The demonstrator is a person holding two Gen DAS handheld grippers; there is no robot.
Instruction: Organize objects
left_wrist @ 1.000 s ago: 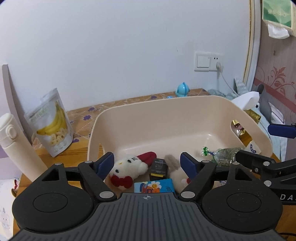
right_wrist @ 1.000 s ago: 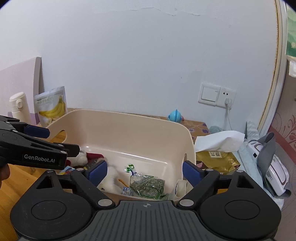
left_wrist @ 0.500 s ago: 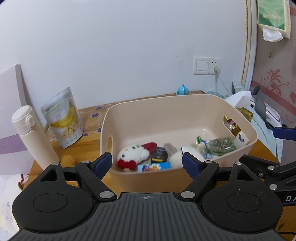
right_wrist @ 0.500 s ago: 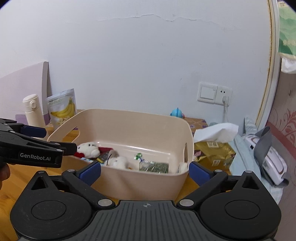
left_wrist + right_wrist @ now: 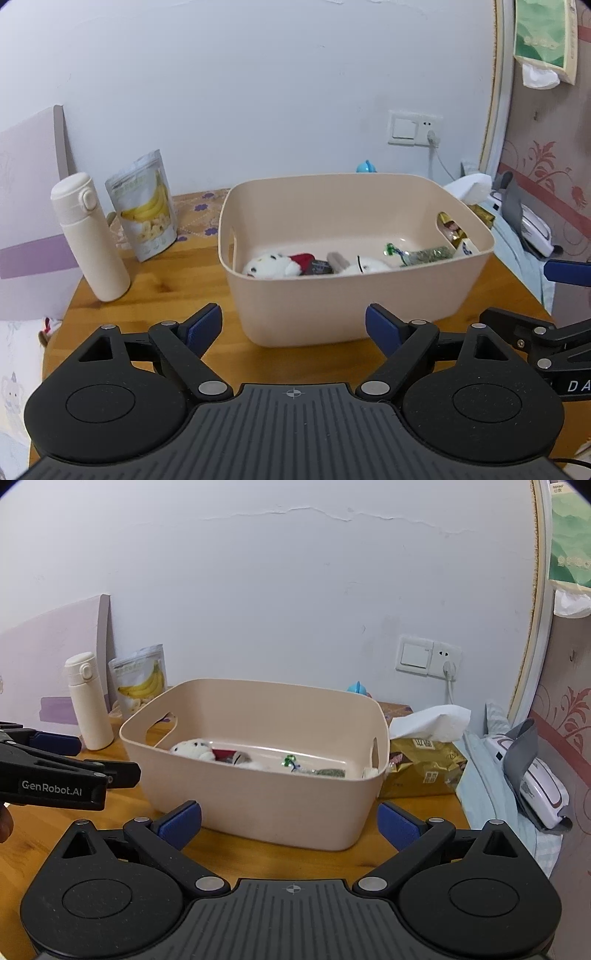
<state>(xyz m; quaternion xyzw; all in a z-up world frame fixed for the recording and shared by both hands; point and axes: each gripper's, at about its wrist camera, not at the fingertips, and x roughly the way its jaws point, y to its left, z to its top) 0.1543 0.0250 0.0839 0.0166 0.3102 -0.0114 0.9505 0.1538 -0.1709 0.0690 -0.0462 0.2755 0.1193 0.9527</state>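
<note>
The wooden desk (image 5: 177,291) fills the scene, and on it sits the beige plastic bin (image 5: 354,295), right of centre, its near wall facing both cameras. Left of the bin stands a cream flask (image 5: 88,236), upright, with a banana-chip pouch (image 5: 146,214) just beside it toward the far wall. To the right of the bin, seen from the right wrist, lies a gold snack bag (image 5: 421,768) with a white tissue (image 5: 432,720) on top. Inside the bin: a white plush toy (image 5: 269,264) at the left, a second white plush (image 5: 365,264) near the middle, a small dark packet (image 5: 317,266) between them, and a clear bag of green stuff (image 5: 424,254) toward the right; what that bag holds is hard to tell. The left hand-held gripper (image 5: 293,326) hangs before the bin's near wall, fingers spread wide, holding nothing. The right hand-held gripper (image 5: 290,821) likewise, spread and empty, near the bin.
</note>
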